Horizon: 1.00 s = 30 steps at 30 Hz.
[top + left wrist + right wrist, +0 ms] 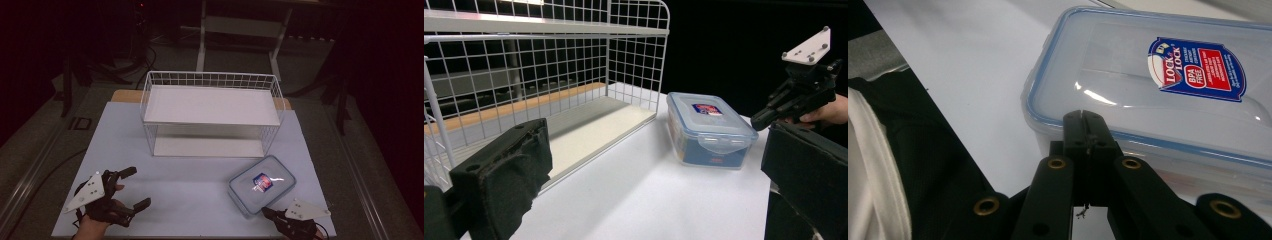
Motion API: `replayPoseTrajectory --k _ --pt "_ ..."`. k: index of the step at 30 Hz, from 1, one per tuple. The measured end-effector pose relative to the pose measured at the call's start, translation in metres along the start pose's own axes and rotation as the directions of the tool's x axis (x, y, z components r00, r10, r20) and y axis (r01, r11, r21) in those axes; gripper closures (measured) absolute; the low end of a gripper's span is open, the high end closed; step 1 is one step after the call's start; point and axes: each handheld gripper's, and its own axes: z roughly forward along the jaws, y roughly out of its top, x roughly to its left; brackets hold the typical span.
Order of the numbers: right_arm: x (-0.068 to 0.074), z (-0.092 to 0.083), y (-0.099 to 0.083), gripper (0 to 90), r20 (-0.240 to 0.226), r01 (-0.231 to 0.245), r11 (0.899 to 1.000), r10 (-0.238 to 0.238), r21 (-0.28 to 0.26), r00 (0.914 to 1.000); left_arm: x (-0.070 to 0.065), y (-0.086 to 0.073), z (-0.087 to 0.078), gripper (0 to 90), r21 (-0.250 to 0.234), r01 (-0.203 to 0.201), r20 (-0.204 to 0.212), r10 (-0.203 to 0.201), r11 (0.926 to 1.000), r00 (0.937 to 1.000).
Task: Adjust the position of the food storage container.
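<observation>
Left hand-held gripper [134, 187] splayed, right hand-held gripper [265, 212] closed

White wire rack [210, 107], clear blue-rimmed container [261, 185] with red-blue label [1197, 69], black gripper [131, 187], pale table [195, 200].

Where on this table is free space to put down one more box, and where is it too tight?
Free: the white tabletop between the left gripper and the lidded box, in front of the wire shelf. Both shelf boards look bare too. Tight: the near right corner, where the right gripper, jaws together, sits at the box.
</observation>
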Motion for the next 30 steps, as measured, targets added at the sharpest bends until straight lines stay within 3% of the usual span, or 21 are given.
replayPoseTrajectory --k 11,17,20,23,26,30 --pt "0.0 0.016 0.007 90.0 -0.006 0.044 0.999 -0.044 -0.009 0.999 0.0 0.0 0.001 0.0 0.003 0.001 0.002 -0.001 1.0 1.0" --pt "-0.004 0.024 0.012 90.0 -0.017 0.034 0.999 -0.034 -0.019 0.9993 -0.001 0.0 0.002 0.0 0.004 -0.003 0.002 0.003 1.0 1.0" --pt "-0.006 0.029 0.014 90.0 0.006 0.054 0.999 -0.054 -0.005 0.9985 -0.001 0.0 0.002 0.0 0.004 -0.002 0.0 0.002 1.0 1.0" --pt "-0.009 0.033 0.017 90.0 -0.002 0.031 0.999 -0.031 -0.01 0.9995 -0.001 0.0 0.002 0.0 0.005 -0.001 0.0 0.001 1.0 1.0" --pt "-0.011 0.03 0.02 90.0 -0.006 0.027 0.999 -0.027 -0.035 0.9996 -0.001 0.0 0.002 0.0 0.006 -0.003 0.0 0.003 1.0 1.0" --pt "-0.024 0.012 0.023 90.0 0.066 0.01 0.997 -0.005 -0.078 0.9978 -0.001 -0.001 0.002 0.0 0.007 0.001 0.002 -0.001 1.0 1.0"
